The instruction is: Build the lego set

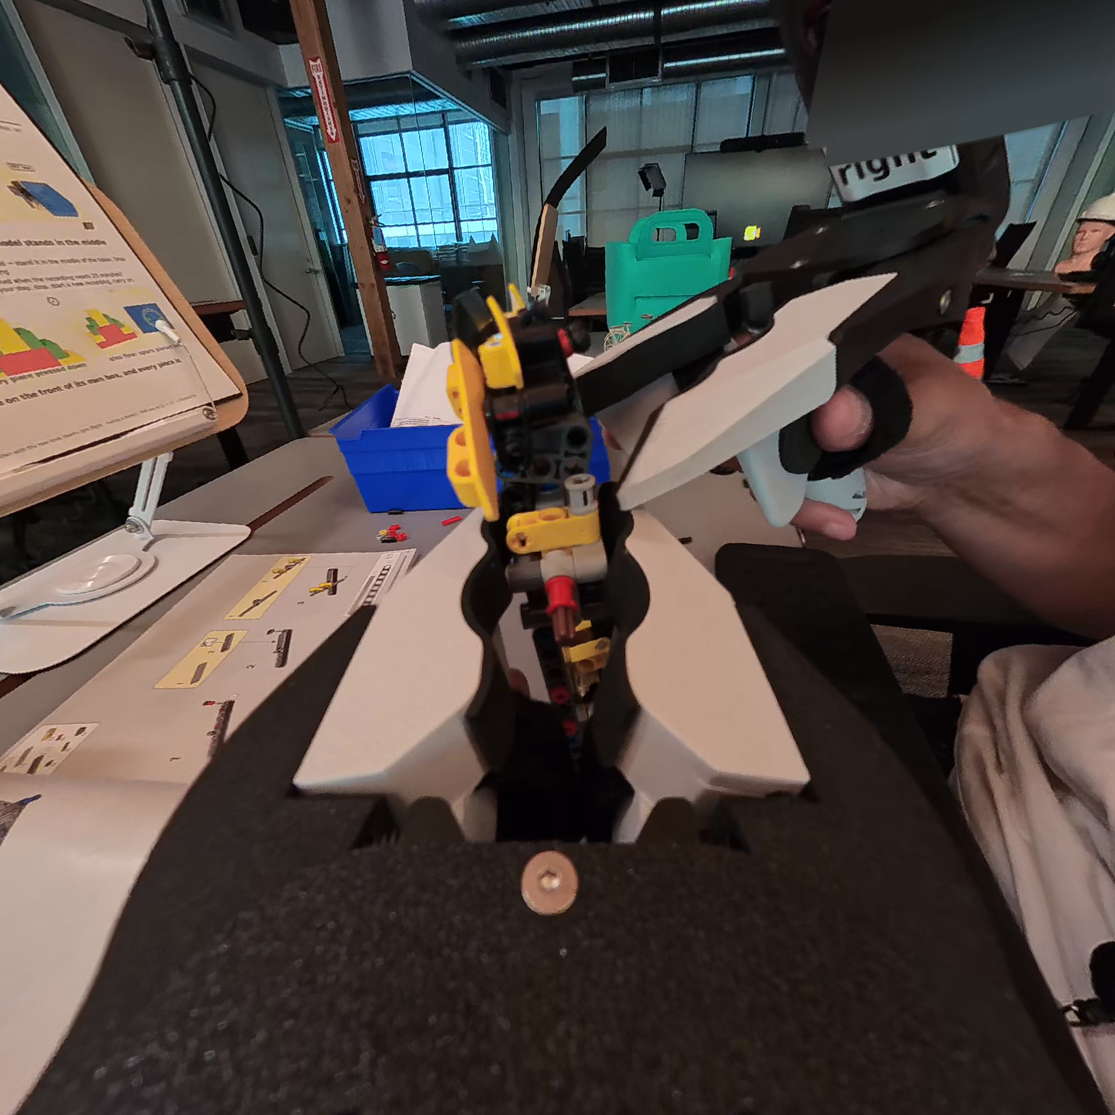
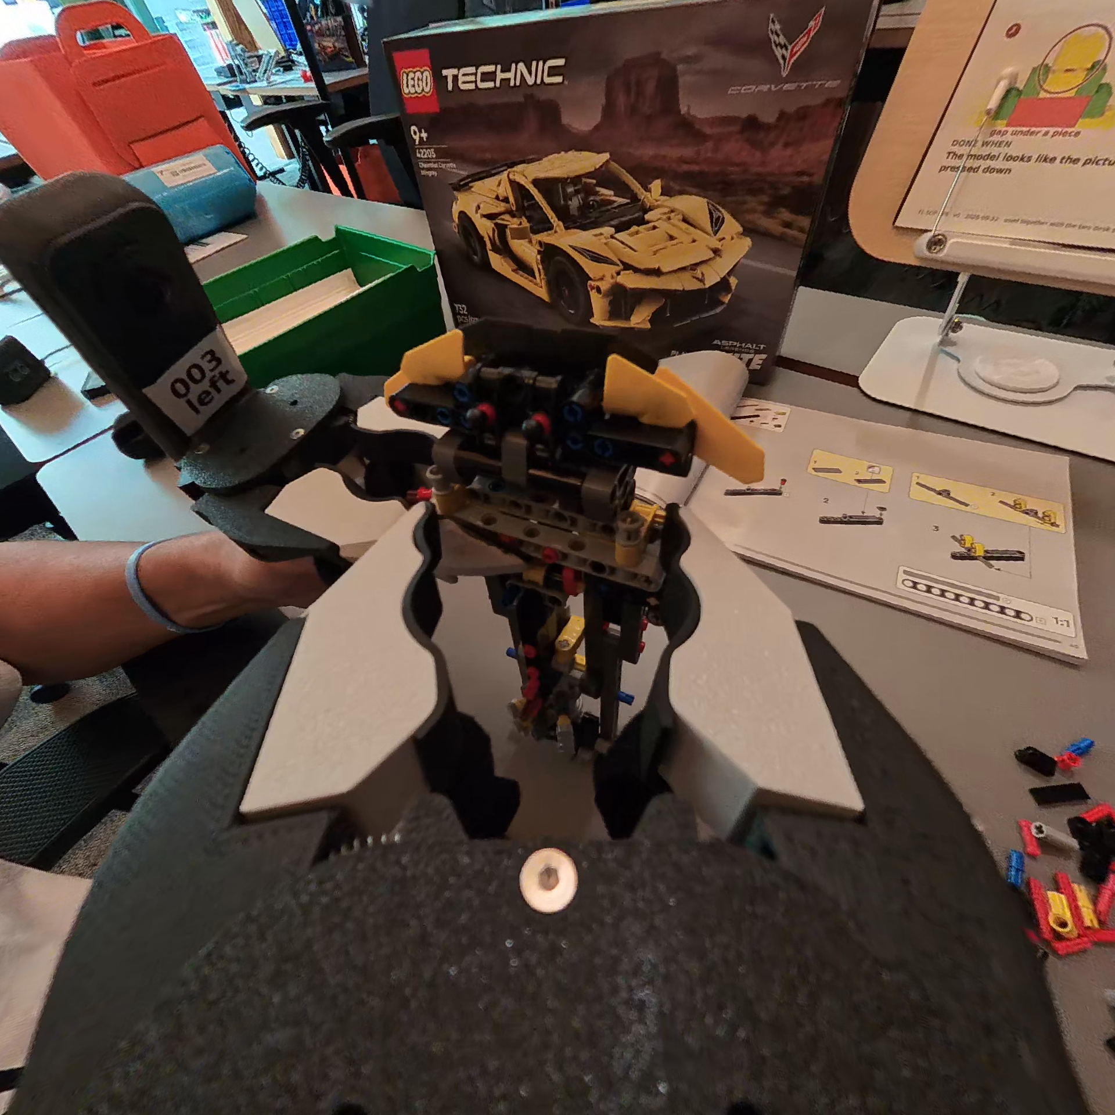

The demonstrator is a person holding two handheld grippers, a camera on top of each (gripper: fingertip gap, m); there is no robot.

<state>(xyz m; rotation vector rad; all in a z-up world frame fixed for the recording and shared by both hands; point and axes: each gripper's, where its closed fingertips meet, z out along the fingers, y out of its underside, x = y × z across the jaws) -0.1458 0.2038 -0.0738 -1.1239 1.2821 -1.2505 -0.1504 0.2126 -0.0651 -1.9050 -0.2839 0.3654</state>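
Observation:
The partly built model (image 1: 531, 410), black and grey beams with yellow panels and red and blue pins, is held upright in the air above the table. My left gripper (image 1: 549, 531) is shut on its lower part. My right gripper (image 1: 609, 434) comes in from the right and clamps the upper part. In the right wrist view the model (image 2: 543, 434) sits between the right gripper's (image 2: 549, 525) fingertips, which are shut on a grey beam. The left gripper (image 2: 386, 476) reaches in from the left.
An open instruction booklet (image 2: 905, 513) lies on the table (image 2: 905, 724), with the set's box (image 2: 633, 181) behind it. Loose pieces (image 2: 1068, 857) lie at the right. A green bin (image 2: 326, 301), a blue bin (image 1: 398, 464) and a document stand (image 1: 90, 301) are around. Left and right tips are no more than a few centimetres apart.

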